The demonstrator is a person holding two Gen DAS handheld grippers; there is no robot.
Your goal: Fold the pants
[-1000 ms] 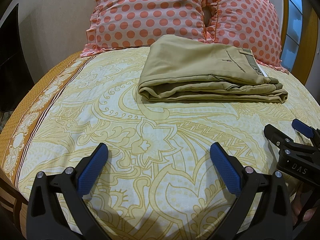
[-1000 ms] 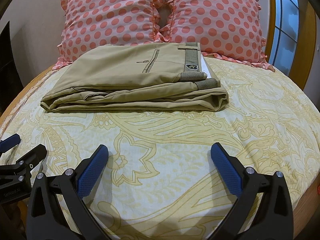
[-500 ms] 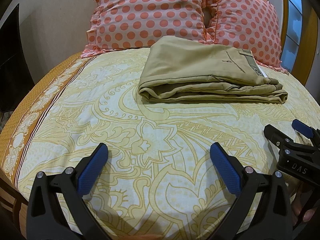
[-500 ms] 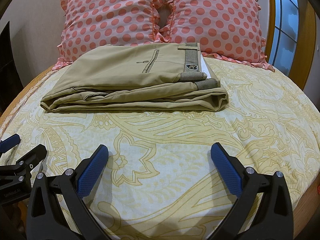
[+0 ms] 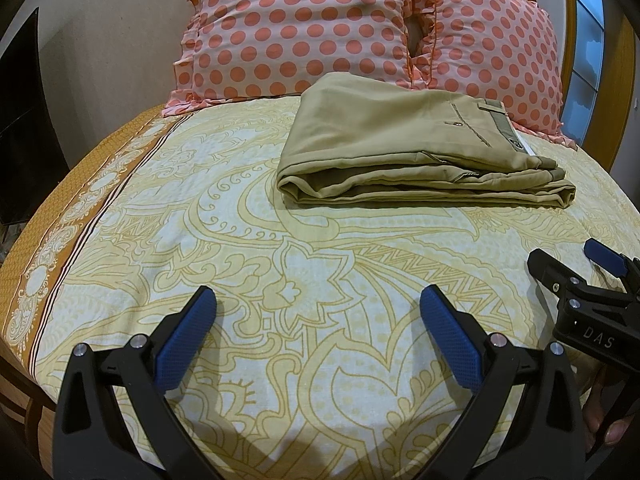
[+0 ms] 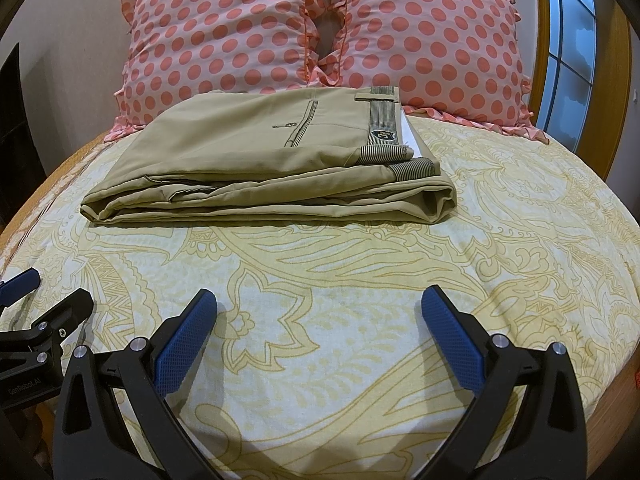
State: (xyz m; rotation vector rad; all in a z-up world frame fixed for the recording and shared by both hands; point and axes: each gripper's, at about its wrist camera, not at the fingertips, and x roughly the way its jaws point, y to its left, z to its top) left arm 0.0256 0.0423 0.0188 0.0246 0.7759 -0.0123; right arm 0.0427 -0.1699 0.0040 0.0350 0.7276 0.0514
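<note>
Khaki pants (image 5: 400, 148) lie folded in a flat rectangular stack on the bed, just in front of the pillows, striped waistband to the right; they also show in the right wrist view (image 6: 260, 164). My left gripper (image 5: 318, 312) is open and empty, low over the sheet well short of the pants. My right gripper (image 6: 318, 312) is open and empty, also near the bed's front. Each gripper shows at the edge of the other's view: the right one (image 5: 576, 268) and the left one (image 6: 44, 296).
Yellow patterned bedsheet (image 5: 240, 260) with an orange border at the left. Two pink polka-dot pillows (image 6: 224, 36) (image 6: 436, 40) stand against the headboard. A window with a wooden frame (image 6: 572, 40) is at the right. A dark object (image 5: 24, 120) stands left of the bed.
</note>
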